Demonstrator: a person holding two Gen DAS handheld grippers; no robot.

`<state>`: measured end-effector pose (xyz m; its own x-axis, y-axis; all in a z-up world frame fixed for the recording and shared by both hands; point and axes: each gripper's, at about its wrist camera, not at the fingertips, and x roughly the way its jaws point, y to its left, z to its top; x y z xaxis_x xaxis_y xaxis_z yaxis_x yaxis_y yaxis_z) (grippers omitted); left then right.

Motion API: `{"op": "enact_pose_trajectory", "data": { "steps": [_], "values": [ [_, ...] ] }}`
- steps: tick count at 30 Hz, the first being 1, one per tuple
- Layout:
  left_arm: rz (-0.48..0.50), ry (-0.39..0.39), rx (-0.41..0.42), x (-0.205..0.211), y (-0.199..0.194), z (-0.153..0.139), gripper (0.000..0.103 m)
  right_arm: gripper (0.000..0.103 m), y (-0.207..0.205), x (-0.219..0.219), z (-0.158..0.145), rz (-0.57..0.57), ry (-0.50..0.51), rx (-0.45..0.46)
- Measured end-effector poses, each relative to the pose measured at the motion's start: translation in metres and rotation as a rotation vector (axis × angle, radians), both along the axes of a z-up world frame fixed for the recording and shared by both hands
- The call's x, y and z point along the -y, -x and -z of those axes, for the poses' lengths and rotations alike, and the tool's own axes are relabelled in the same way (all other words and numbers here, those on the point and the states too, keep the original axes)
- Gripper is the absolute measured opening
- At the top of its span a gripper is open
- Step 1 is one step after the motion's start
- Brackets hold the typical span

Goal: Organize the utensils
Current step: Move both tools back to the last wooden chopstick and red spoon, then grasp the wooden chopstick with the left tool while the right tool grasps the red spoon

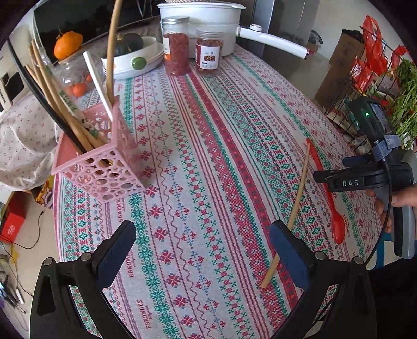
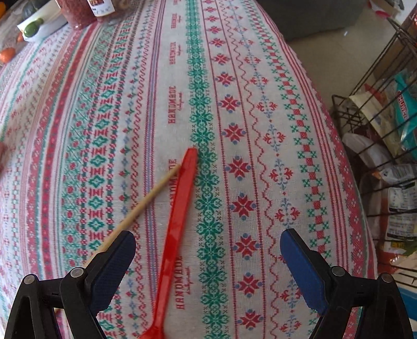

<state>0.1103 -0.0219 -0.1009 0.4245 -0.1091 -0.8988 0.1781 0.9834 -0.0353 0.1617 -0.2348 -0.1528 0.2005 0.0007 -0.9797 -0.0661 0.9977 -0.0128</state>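
A red plastic spoon (image 2: 179,208) lies flat on the patterned tablecloth (image 2: 234,104), with a single wooden chopstick (image 2: 146,200) slanting off to its left. My right gripper (image 2: 207,242) points steeply down over them and is open. The spoon's handle runs between its fingers, and the pads do not touch it. In the left wrist view the same spoon (image 1: 338,229) and chopstick (image 1: 298,193) lie at the right, under the right gripper (image 1: 338,180), which a hand holds. My left gripper (image 1: 202,234) hangs open over bare cloth. A pink openwork utensil basket (image 1: 104,169) at the left holds several chopsticks and long utensils.
At the table's far end stand two jars (image 1: 177,52), a white pot (image 1: 208,20) with a long handle, a bowl (image 1: 135,62) holding a dark squash, and an orange (image 1: 67,44). A wire rack (image 2: 378,117) with packets and greens stands beside the table's right edge.
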Motion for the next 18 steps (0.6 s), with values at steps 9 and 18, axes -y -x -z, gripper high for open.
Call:
{"op": "enact_pose_trajectory", "data": {
  "steps": [9,18],
  "values": [
    [-0.030,0.065,-0.049,0.014,-0.017,0.011,0.103,0.095,0.000,0.001,0.017,-0.052,0.016,-0.022],
    [-0.067,0.161,-0.092,0.032,-0.035,0.021,0.103,0.067,0.005,0.016,0.012,-0.060,0.005,0.003]
  ]
}}
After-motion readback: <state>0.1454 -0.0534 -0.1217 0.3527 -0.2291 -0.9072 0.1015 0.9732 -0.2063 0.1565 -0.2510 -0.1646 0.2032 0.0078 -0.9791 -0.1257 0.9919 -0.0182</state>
